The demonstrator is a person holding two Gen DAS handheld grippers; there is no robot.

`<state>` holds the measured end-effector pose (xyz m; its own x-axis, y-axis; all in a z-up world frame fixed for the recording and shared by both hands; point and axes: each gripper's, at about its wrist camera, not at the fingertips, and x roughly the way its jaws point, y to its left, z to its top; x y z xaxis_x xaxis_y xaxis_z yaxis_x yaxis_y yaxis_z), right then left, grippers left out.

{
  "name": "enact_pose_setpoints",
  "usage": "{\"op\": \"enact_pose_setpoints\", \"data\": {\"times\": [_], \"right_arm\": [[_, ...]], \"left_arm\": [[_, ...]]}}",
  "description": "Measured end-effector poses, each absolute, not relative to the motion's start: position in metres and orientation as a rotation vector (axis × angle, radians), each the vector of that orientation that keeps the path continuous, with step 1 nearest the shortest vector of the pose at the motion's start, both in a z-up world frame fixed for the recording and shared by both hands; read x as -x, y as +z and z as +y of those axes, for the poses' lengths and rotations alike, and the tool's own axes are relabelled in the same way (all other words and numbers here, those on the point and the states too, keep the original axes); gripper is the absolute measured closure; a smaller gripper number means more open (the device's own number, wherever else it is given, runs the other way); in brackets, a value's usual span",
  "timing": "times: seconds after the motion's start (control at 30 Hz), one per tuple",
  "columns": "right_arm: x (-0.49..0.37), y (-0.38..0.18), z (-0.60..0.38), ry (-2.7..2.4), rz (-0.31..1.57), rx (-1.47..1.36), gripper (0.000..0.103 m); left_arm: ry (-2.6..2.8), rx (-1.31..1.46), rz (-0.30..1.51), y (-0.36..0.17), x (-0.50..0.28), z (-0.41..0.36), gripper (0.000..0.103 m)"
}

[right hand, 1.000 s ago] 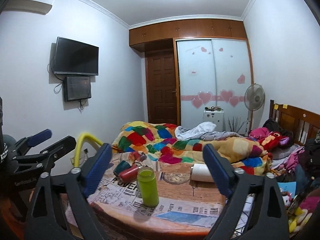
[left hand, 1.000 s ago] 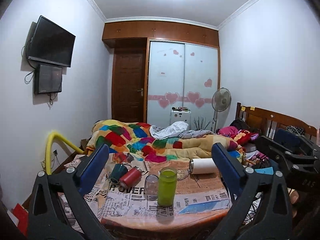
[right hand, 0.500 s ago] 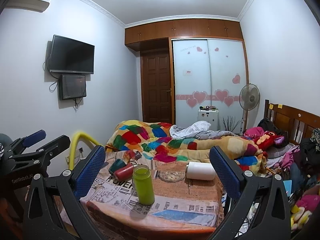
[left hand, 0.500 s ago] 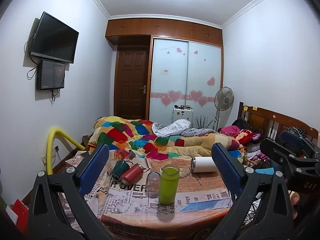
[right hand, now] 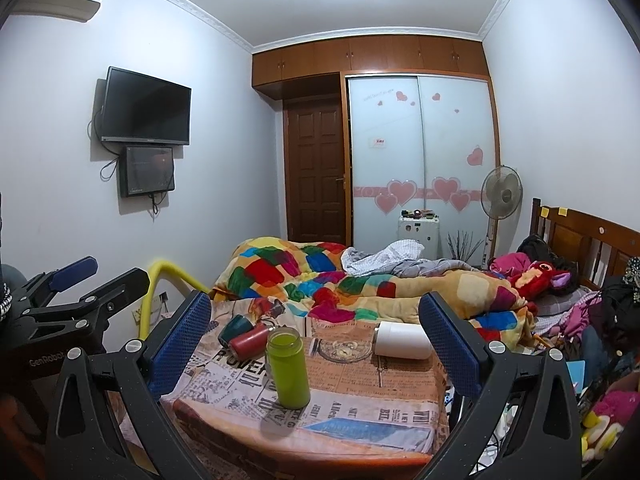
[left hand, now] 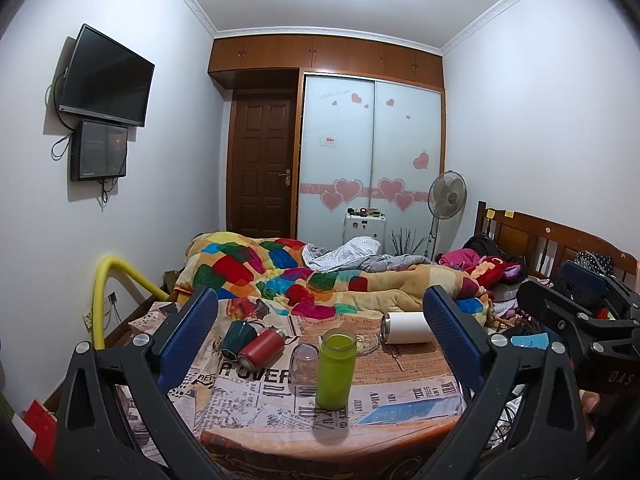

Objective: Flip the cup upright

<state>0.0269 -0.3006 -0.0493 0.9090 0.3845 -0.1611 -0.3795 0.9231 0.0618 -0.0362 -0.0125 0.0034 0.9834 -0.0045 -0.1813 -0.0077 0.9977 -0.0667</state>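
In the left wrist view we see a small clear glass cup (left hand: 304,364) standing mouth-down on the counter (left hand: 400,424), just left of the green bottle (left hand: 335,368) and touching or nearly touching it. In the right wrist view that cup is almost wholly hidden behind the green bottle (right hand: 289,368); only a sliver shows at the bottle's left edge.

Going left to right across the newspaper-print cloth in the left wrist view, we find a dark green mug (left hand: 237,336) lying on its side, a red flask (left hand: 262,345) lying against it, the inverted cup, the upright green bottle, a glass ashtray (left hand: 366,342) behind the bottle, and a white tumbler (left hand: 406,328) lying on its side. The right wrist view shows the ashtray (right hand: 345,350) in full, which the left view half hides.

Our left gripper (left hand: 320,340) is spread wide, its blue pads framing the whole group of vessels, holding and touching nothing. Our right gripper (right hand: 316,340) is equally wide apart and empty, short of the counter. Each view catches the other gripper at its edge.
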Motion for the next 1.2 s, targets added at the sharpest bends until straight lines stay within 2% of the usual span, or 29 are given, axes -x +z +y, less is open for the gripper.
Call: {"op": "enact_pose_setpoints", "data": {"times": [1.2], "right_arm": [[-0.0269,-0.0489,-0.3005,0.394,0.172,-0.029,0.000]], "left_arm": [[-0.015,0.063,0.185,0.0073,0.0325,-0.0164,0.000]]}}
